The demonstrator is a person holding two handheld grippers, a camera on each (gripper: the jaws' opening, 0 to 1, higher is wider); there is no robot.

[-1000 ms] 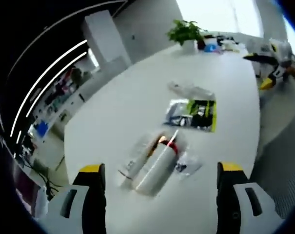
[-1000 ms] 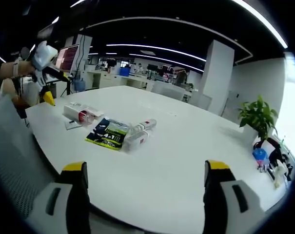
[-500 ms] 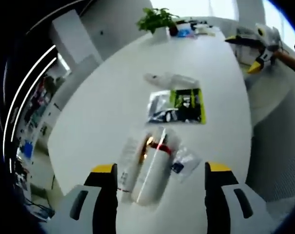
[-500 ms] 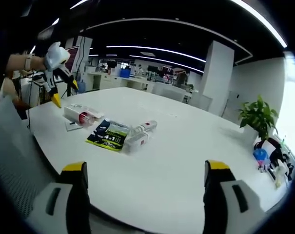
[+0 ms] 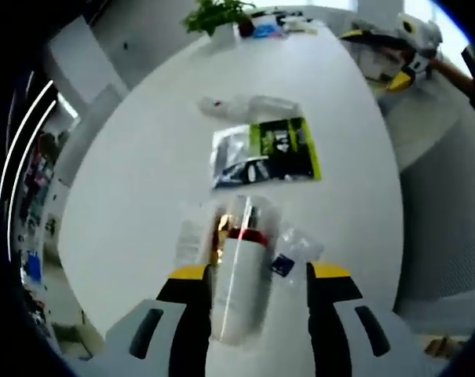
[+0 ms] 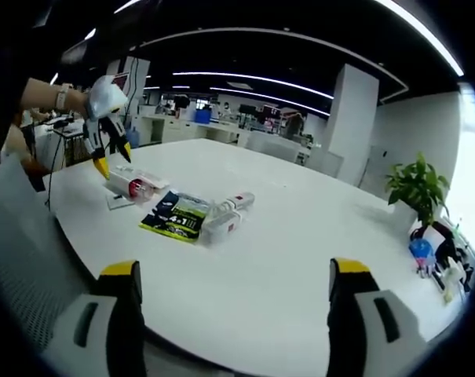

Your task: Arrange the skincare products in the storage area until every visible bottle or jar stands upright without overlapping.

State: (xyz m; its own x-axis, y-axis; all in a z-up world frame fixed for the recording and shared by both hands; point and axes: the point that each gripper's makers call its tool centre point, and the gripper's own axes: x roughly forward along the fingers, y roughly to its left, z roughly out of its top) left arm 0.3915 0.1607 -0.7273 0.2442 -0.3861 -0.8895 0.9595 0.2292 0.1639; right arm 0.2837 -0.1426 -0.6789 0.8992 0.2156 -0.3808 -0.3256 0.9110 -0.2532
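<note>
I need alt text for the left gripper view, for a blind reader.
The left tongs straddle a white bottle lying on a white table. Beyond it lie a green-and-black packet and a clear-wrapped item.

A large white table (image 6: 300, 259) was seen, with a potted green plant (image 6: 415, 191) set near its far end beside some small blue and white clutter (image 6: 437, 263). A grey mesh chair back (image 6: 21, 228) was placed against the table's edge. Behind, a white pillar (image 6: 348, 118) and ceiling light strips (image 6: 245, 77) were visible.

green-black sachet (image 6: 175, 214) reads "4+1", other print illegible
</note>
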